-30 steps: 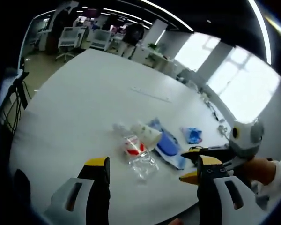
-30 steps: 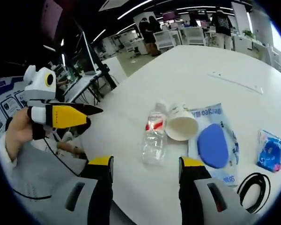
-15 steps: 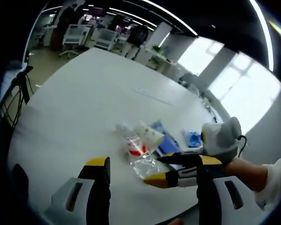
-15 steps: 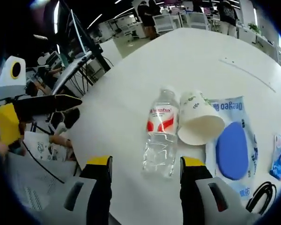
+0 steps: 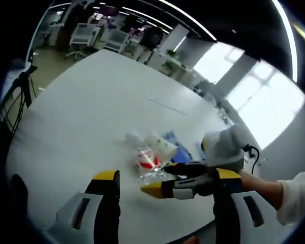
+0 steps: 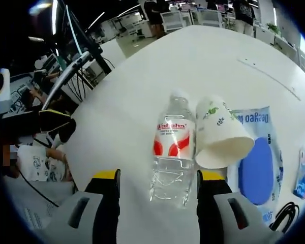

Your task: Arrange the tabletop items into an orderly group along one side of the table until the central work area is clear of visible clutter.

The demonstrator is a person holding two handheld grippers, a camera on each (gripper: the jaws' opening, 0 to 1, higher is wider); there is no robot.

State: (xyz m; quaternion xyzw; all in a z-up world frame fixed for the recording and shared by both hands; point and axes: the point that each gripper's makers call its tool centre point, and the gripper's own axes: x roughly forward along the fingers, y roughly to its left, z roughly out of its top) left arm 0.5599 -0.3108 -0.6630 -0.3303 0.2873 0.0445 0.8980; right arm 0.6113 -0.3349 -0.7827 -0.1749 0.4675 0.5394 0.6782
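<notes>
step: you're lining up on bottle point(image 6: 171, 147) | right hand-held gripper point(image 6: 155, 185) jaws wide apart, empty, bottle lying just ahead between them, cup point(image 6: 221, 134) touching its right | left hand-held gripper point(image 5: 162, 188) spread, empty | next: straddle bottle, then close

Both views are fairly bright in the middle and darker toward the edges. In the left gripper view, daylight pours through the windows point(image 5: 254, 96) at upper right, blown out to white, and ceiling strip lights point(image 5: 183, 23) curve with the fisheye bend. The white desk point(image 5: 96, 117) is evenly lit, with soft, faint shadows. In the right gripper view the water bottle point(image 6: 172, 147) is sharp; the left edge is blurred and dim.
</notes>
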